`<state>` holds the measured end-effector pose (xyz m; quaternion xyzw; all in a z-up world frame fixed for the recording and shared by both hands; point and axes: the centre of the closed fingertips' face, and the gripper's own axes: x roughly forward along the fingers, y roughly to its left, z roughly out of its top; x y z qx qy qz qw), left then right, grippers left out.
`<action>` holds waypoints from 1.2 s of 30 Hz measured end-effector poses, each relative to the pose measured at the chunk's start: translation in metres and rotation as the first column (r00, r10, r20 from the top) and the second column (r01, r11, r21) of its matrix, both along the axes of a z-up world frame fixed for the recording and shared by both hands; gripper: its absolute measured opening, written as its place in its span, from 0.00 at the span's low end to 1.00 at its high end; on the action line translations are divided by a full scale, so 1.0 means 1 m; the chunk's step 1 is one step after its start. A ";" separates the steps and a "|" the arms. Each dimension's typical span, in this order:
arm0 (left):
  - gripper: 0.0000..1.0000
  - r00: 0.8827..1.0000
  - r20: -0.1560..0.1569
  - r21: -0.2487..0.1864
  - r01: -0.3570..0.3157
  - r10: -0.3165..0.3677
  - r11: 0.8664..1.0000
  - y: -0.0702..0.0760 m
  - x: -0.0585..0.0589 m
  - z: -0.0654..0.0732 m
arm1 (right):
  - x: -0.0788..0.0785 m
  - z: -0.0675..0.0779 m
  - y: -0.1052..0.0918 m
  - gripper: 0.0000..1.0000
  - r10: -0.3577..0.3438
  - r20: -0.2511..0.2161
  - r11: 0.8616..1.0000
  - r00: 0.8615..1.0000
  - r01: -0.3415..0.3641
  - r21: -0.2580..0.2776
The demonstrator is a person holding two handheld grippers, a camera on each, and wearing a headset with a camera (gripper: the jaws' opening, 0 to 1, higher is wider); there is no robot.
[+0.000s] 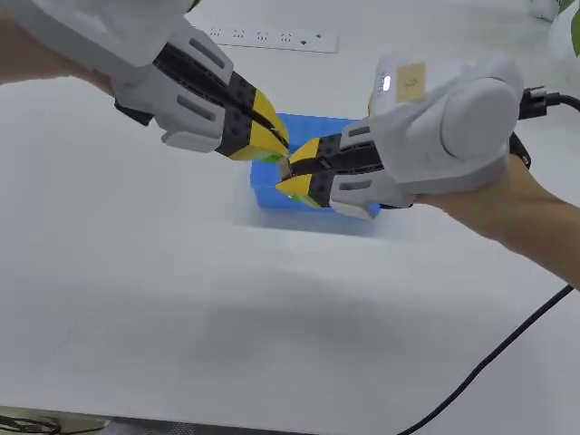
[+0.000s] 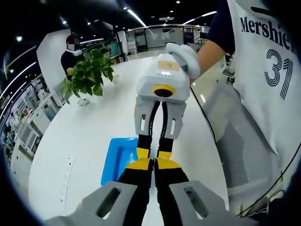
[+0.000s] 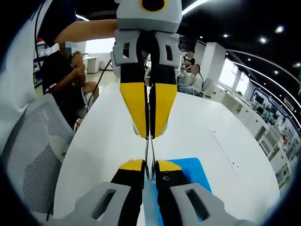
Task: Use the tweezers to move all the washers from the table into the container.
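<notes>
1. Tweezers [image 3: 149, 153]: long axis runs top-to-bottom at ctr of right gripper view, lower end over blue container [image 3: 188, 172].
2. Your left tool [image 3: 149, 134]: jaws together, clamped on the tweezers' upper end.
3. Your right tool [image 3: 149, 168]: jaws narrowly apart round the lower end; can't tell if they're gripping.
4. Head view: tools meet tip-to-tip mid-frame.

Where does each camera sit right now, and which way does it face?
Head view: on the headset, looking down at the table and blue container; both arms show, holding the left hand-held gripper and right hand-held gripper tip to tip.
Left gripper view: on the left one, facing the right one and a plant; own jaws at bottom.
Right gripper view: on the right one, facing the left one, tweezers between; own jaws at bottom.
Shared: both gripper views show the container and the opposite gripper.
</notes>
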<state>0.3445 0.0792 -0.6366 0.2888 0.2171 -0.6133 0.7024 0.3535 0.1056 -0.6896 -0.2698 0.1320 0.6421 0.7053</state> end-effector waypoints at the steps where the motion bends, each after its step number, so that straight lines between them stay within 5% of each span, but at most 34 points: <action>1: 0.06 1.000 0.005 0.001 0.002 -0.002 1.000 0.000 0.002 0.001 | 0.003 0.002 -0.001 0.09 -0.003 0.005 1.000 1.000 0.003 0.002; 11: 0.05 0.997 0.056 0.035 0.053 -0.055 0.998 -0.006 0.034 0.001 | 0.045 0.001 -0.005 0.09 -0.037 0.042 0.999 0.998 0.037 0.015; 19: 0.06 0.997 0.036 0.049 0.074 -0.075 0.996 -0.011 0.060 -0.022 | 0.070 -0.024 -0.011 0.09 -0.067 0.031 0.998 0.997 0.067 -0.009; 27: 0.06 0.997 -0.005 0.060 0.071 -0.071 0.996 -0.016 0.072 -0.053 | 0.081 -0.056 -0.016 0.09 -0.074 -0.013 0.996 0.997 0.073 -0.043; 36: 0.06 0.997 -0.046 0.063 0.058 -0.055 0.996 -0.018 0.080 -0.072 | 0.084 -0.075 -0.018 0.10 -0.085 -0.062 0.995 0.994 0.082 -0.049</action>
